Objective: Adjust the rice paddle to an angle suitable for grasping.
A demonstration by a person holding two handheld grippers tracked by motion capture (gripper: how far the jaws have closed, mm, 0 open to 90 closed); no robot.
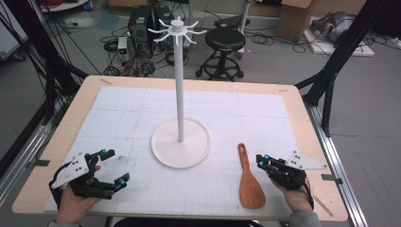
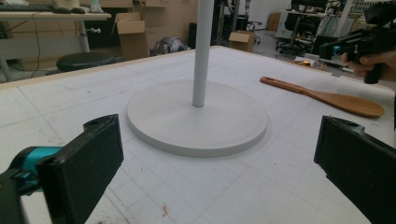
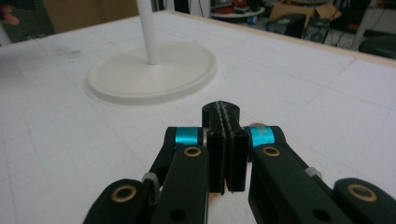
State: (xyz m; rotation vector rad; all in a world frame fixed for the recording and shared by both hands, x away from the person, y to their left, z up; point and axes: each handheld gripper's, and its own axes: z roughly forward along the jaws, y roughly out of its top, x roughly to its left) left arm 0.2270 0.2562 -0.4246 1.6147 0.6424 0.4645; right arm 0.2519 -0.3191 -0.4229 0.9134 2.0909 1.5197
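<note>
A wooden-edged surface covered with a white gridded mat is seen from above. Near its middle a white stand is set upright: a round flat base, a thin pole, and a ring of short hooks at the top. To the right of the base, apart from it, a wooden rice paddle is laid flat on the mat, its narrow handle pointed away from the person and its broad blade nearest the person's edge. Just beside the paddle, on its right, the right gripper is held in a hand near the front edge; its jaws are pressed together with nothing between them, as is seen plainly in the right gripper view, where they are aimed toward the stand's base. The paddle is not touched by them. At the front left corner the left gripper is held in the other hand, well apart from the paddle, its jaws spread wide and empty. In the left gripper view the stand and the paddle are framed between the two black jaws.
</note>
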